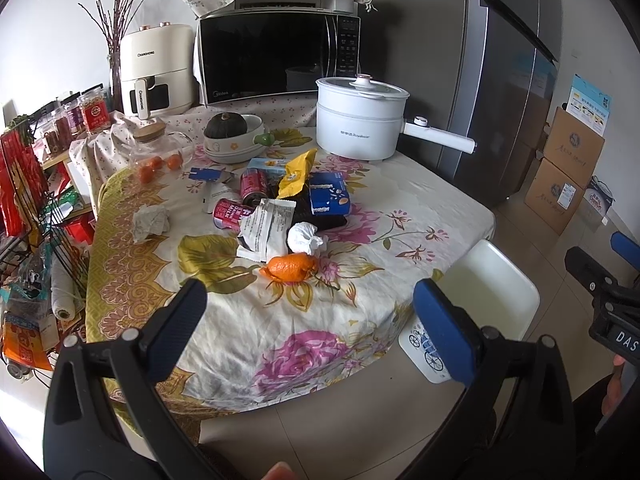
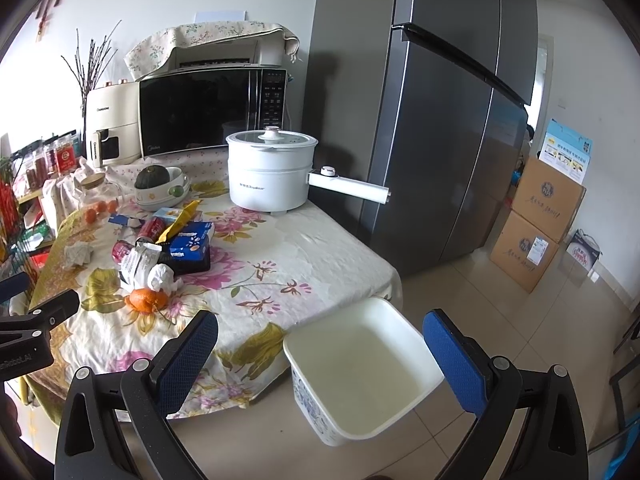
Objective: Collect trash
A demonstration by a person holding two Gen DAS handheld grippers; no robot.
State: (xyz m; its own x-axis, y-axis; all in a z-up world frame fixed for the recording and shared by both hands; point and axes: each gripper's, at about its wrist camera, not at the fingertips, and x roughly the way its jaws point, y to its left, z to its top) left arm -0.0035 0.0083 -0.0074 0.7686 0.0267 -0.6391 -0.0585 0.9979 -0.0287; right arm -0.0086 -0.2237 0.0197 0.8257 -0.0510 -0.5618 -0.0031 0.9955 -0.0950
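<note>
A heap of trash lies on the floral tablecloth [image 1: 248,320]: an orange peel [image 1: 290,267], a white tissue ball [image 1: 304,238], a torn white wrapper [image 1: 264,228], two red cans [image 1: 230,212], a yellow wrapper [image 1: 298,172], a blue box [image 1: 330,198] and a grey crumpled paper [image 1: 150,222]. A white empty bin [image 2: 360,364] stands on the floor by the table's near right corner. My left gripper [image 1: 310,328] is open and empty, in front of the peel. My right gripper [image 2: 320,356] is open and empty, above the bin.
A white electric pot [image 1: 360,120], a microwave [image 1: 276,56], an air fryer [image 1: 154,72], a bowl with a squash [image 1: 234,136] and a glass jar [image 1: 154,148] stand at the back. A fridge [image 2: 432,120] and cardboard boxes [image 2: 536,224] are to the right. A cluttered rack [image 1: 32,200] stands left.
</note>
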